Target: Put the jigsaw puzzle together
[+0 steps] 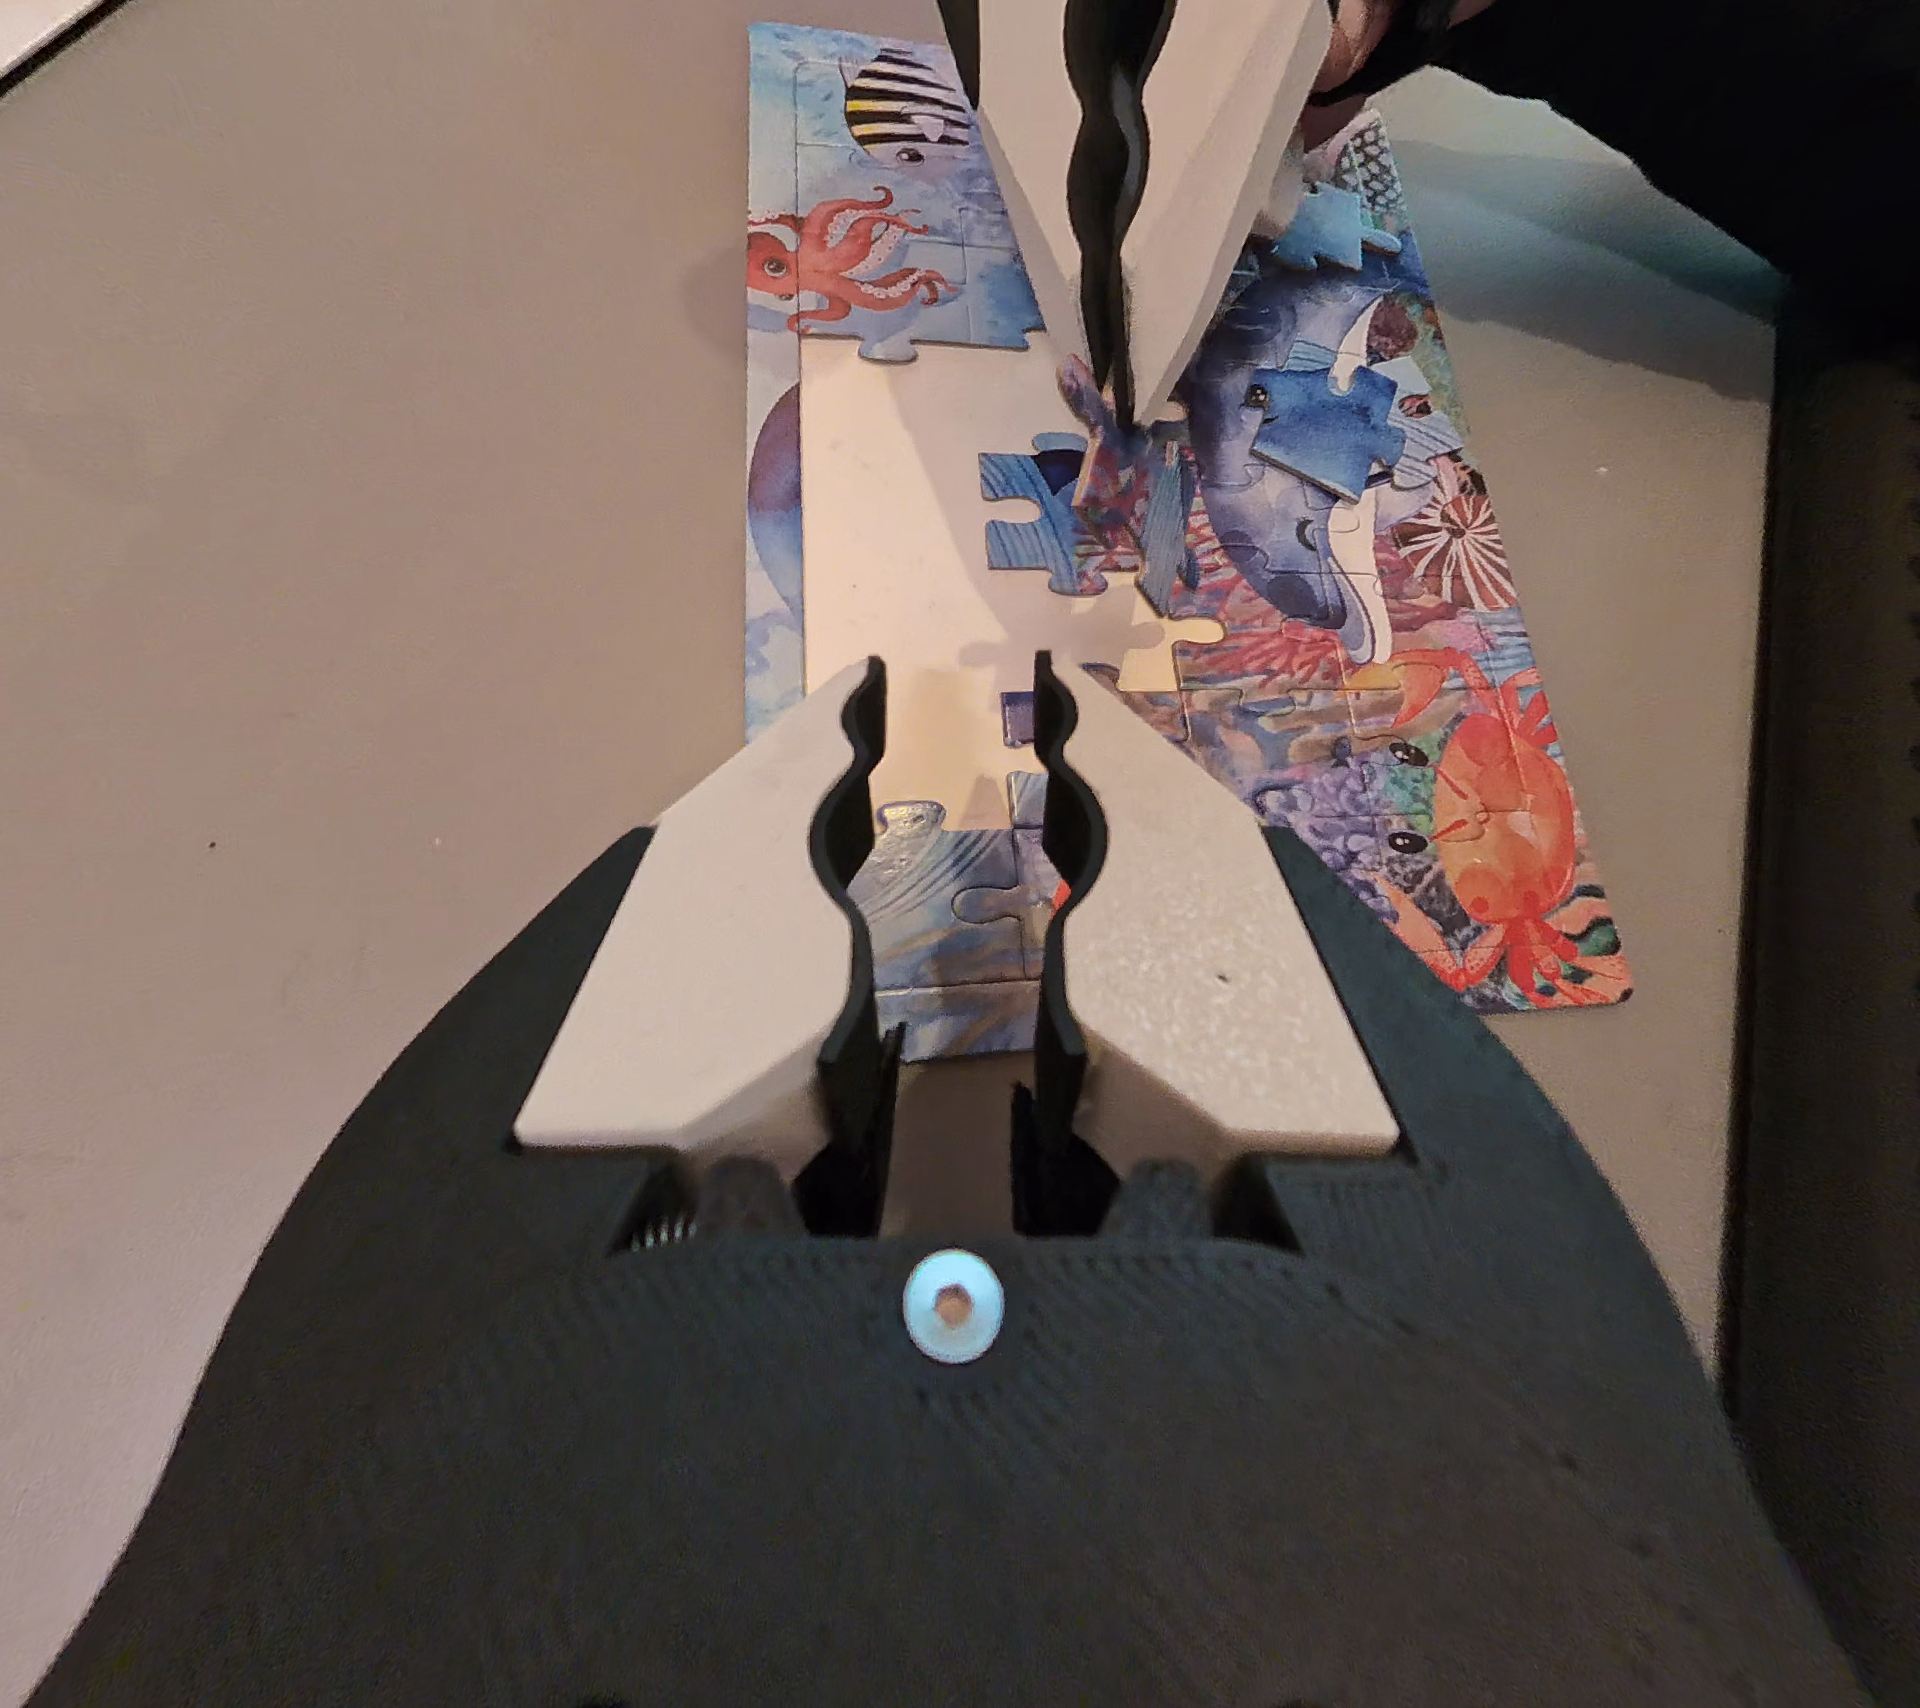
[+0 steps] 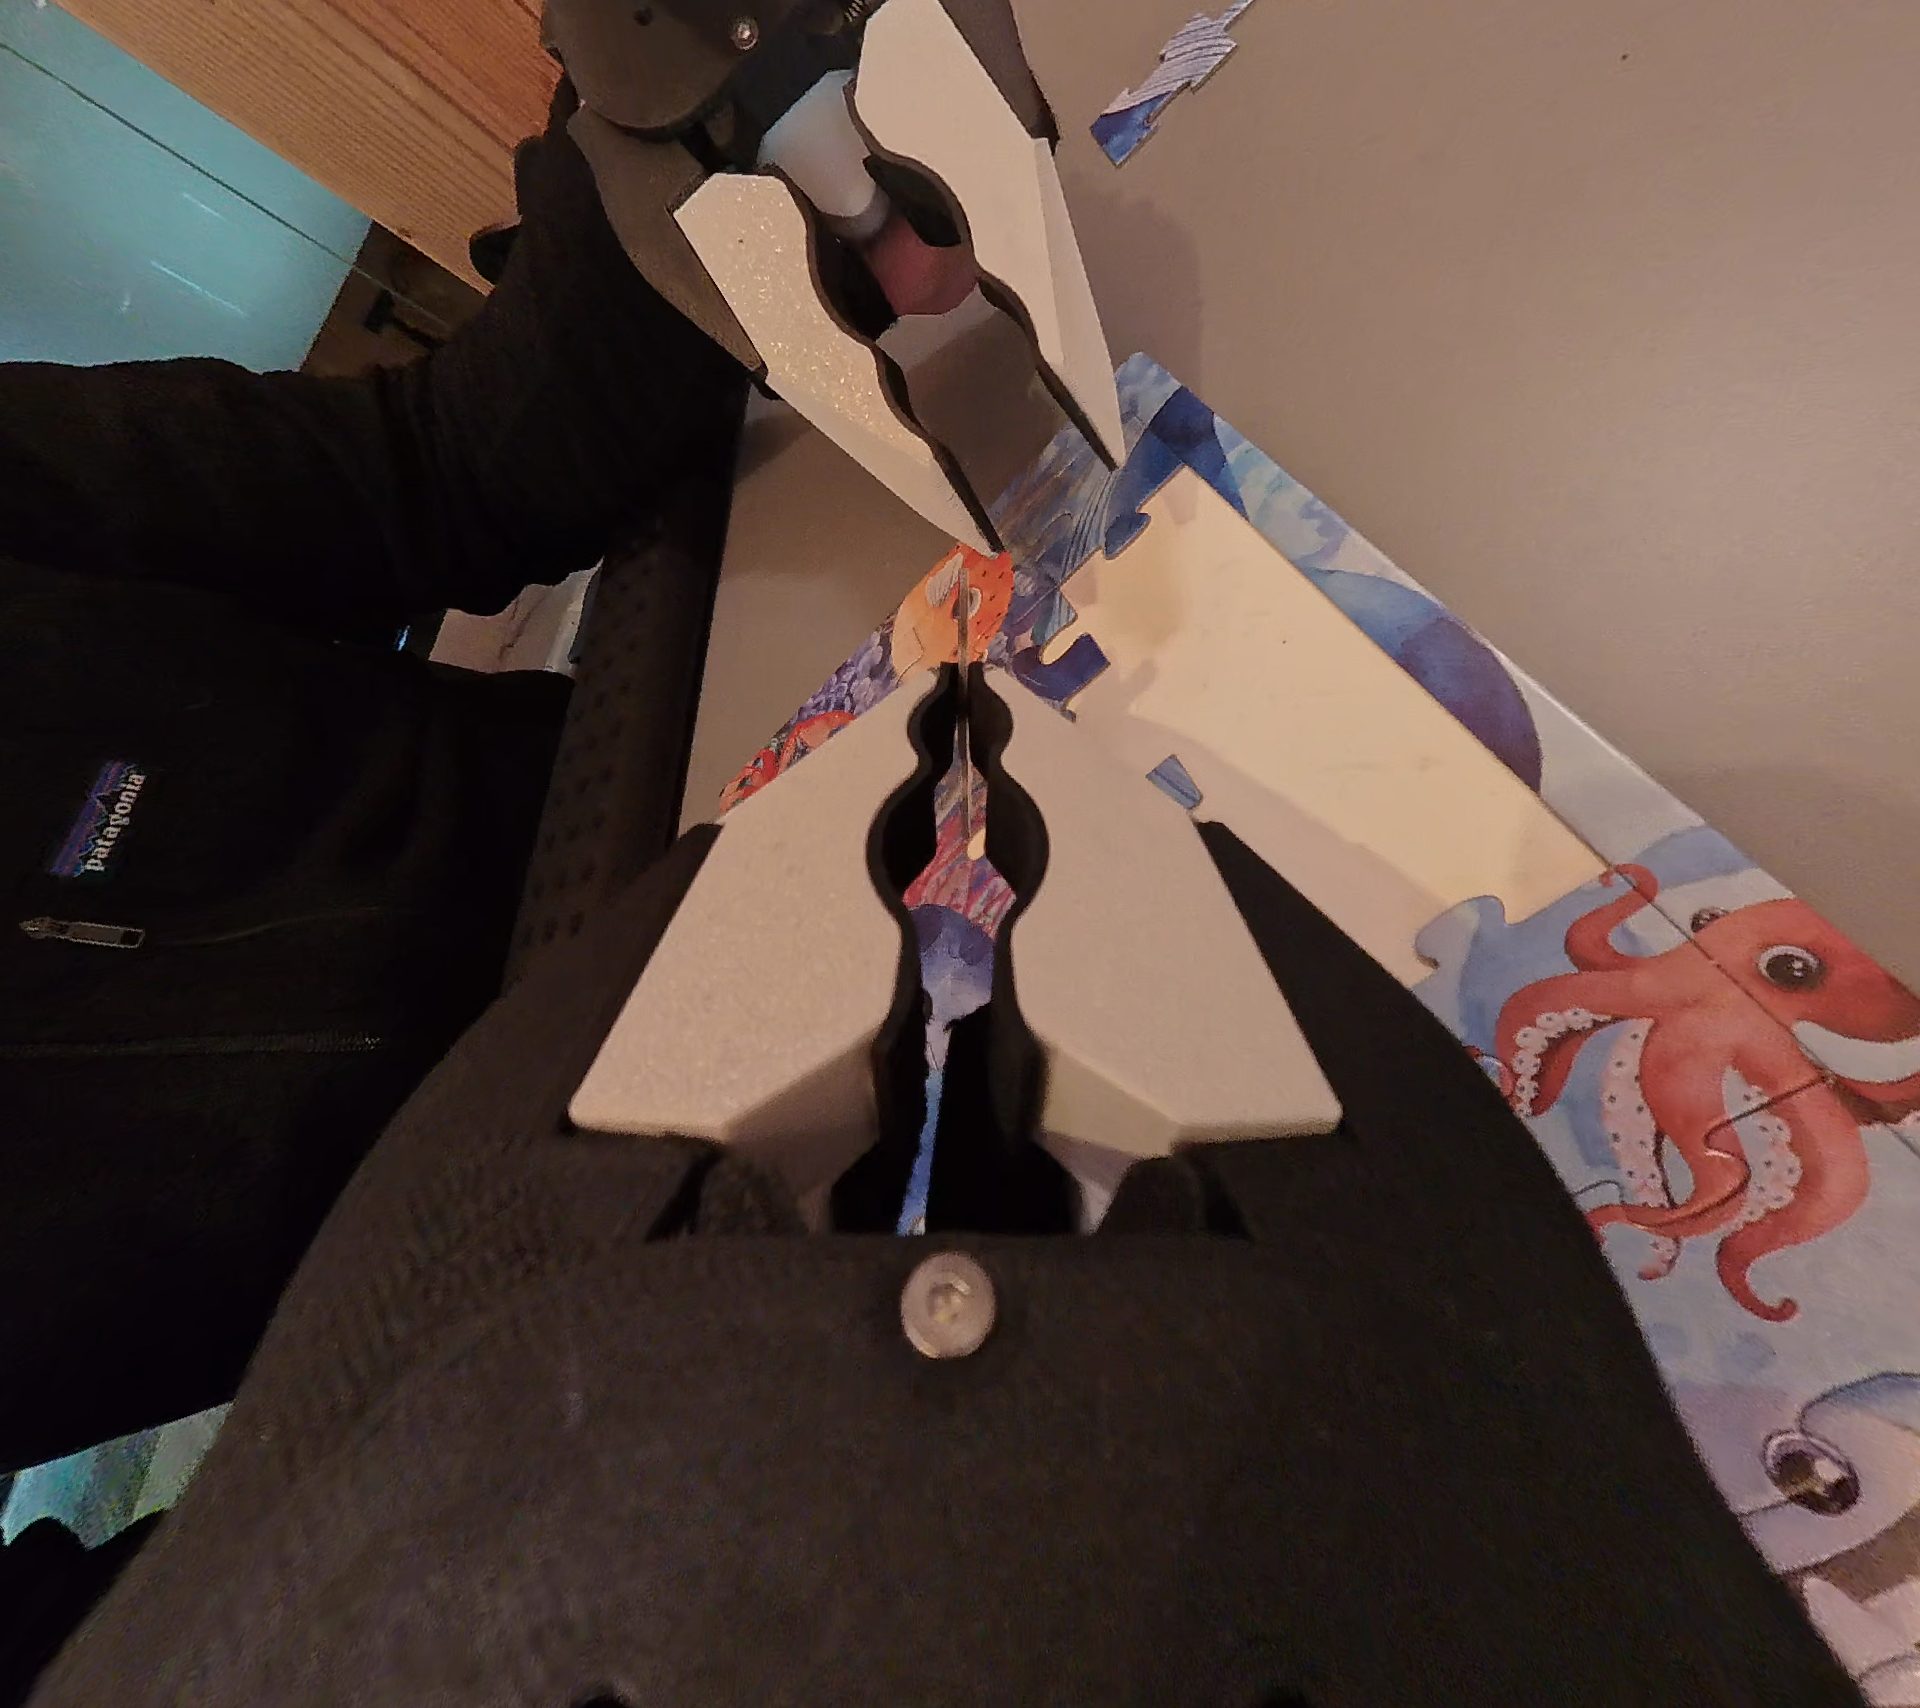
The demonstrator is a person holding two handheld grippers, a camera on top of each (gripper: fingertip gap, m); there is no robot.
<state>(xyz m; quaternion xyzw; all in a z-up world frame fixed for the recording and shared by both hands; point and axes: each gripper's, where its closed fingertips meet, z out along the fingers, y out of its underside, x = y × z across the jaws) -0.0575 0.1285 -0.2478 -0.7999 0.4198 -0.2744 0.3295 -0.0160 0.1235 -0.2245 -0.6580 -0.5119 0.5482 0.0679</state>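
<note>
The jigsaw puzzle lies flat on a grey table, partly assembled — an octopus and striped fish at its 11 o'clock corner, a crab toward 4 o'clock, and a bare cream gap in the middle. Loose pieces rest on the finished section at 2 o'clock. The right gripper comes down from 12 o'clock, its tongs clamped together on a puzzle piece held on edge, tilted above the gap. The left gripper hovers at 6 o'clock over the near edge, tongs apart and holding nothing. In the right wrist view, one stray piece lies on the table well apart — at 1 o'clock.
</note>
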